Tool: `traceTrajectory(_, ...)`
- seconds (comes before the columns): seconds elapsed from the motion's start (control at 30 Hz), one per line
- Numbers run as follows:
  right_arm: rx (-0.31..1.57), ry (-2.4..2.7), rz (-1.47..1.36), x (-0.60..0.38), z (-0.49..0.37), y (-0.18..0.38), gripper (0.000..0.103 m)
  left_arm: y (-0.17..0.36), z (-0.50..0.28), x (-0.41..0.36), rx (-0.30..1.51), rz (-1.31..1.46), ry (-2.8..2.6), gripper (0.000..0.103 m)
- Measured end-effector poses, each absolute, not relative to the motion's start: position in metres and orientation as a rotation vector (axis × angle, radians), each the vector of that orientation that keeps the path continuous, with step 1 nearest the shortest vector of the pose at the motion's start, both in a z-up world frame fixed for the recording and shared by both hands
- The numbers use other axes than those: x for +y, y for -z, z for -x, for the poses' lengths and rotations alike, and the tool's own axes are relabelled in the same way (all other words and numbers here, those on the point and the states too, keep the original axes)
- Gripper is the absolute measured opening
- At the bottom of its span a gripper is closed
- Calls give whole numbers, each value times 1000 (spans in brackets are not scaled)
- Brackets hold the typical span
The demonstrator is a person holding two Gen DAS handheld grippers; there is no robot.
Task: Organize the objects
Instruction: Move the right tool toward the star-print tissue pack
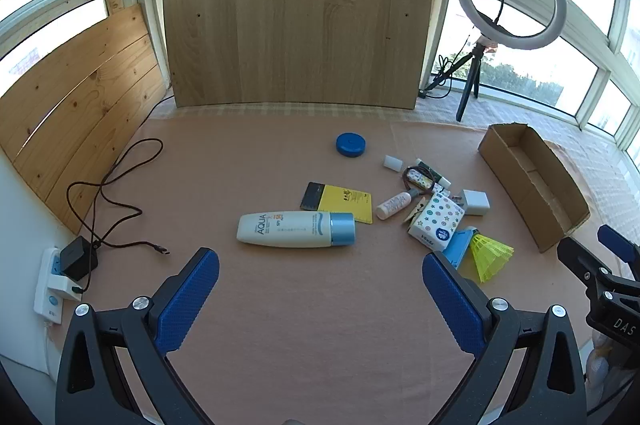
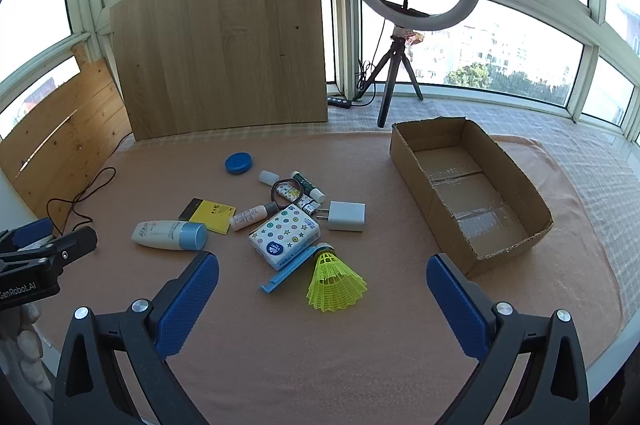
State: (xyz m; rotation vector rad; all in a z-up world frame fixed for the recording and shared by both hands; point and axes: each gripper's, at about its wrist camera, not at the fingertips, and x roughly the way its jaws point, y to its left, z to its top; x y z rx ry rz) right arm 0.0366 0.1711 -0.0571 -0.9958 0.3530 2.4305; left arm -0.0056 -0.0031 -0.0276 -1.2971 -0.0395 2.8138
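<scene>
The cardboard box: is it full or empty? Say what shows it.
Empty. The right wrist view looks into the box: only its bare, taped floor shows, and every item lies outside on the cloth.

The near part of the surface (image 2: 320, 345) is bare, so both grippers have room to move there. A pile of small things sits in the middle: a bottle (image 2: 170, 235), a tissue pack (image 2: 285, 237), a charger (image 2: 346, 216) and a shuttlecock (image 2: 334, 283). They lie close together, some touching. The box (image 2: 424, 181) stands open on the right, with bare cloth between it and the pile. A cable (image 1: 116, 193) loops on the left. A board (image 1: 298, 13) blocks the back.
</scene>
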Motion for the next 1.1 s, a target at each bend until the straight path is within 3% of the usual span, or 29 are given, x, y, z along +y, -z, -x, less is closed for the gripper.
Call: traceTrajectory(1.1, 392, -2415, 1016, 180, -44, 59, 103, 34, 7, 10, -24, 1291, -2769, 102)
